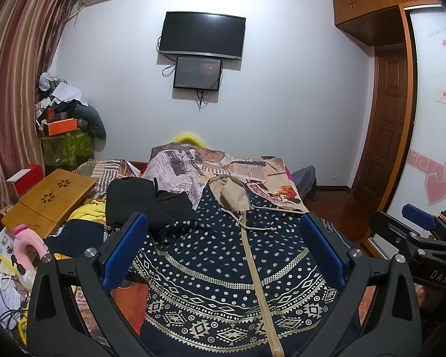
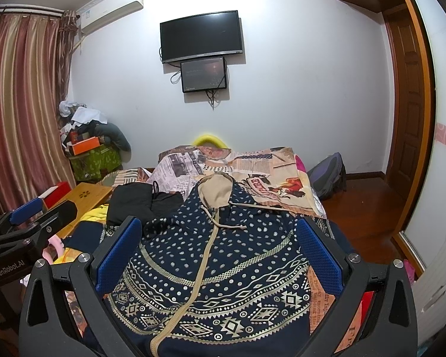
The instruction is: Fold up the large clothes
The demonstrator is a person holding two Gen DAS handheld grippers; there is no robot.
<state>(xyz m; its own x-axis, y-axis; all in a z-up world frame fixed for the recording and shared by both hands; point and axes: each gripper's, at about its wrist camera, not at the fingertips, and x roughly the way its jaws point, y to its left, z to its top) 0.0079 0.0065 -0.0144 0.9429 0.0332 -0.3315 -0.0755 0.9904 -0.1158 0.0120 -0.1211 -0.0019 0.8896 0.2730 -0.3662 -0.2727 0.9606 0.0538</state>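
A navy zip hoodie with beige dots and geometric bands [image 1: 223, 261] lies front-up on the bed, its beige-lined hood [image 1: 229, 193] pointing away. It also shows in the right wrist view [image 2: 217, 273]. My left gripper [image 1: 223, 238] hovers over the hoodie's left half, wide open and empty. My right gripper [image 2: 220, 238] hovers over its right half, wide open and empty. Each gripper shows at the edge of the other's view: the right one [image 1: 419, 223], the left one [image 2: 29, 211].
A black garment [image 1: 145, 199] lies left of the hoodie. The bed has a newspaper-print cover [image 1: 252, 166]. A wooden lap table [image 1: 50, 199], a pink toy [image 1: 26, 247] and clutter sit at the left. The wooden floor [image 2: 359, 205] and a wardrobe lie to the right.
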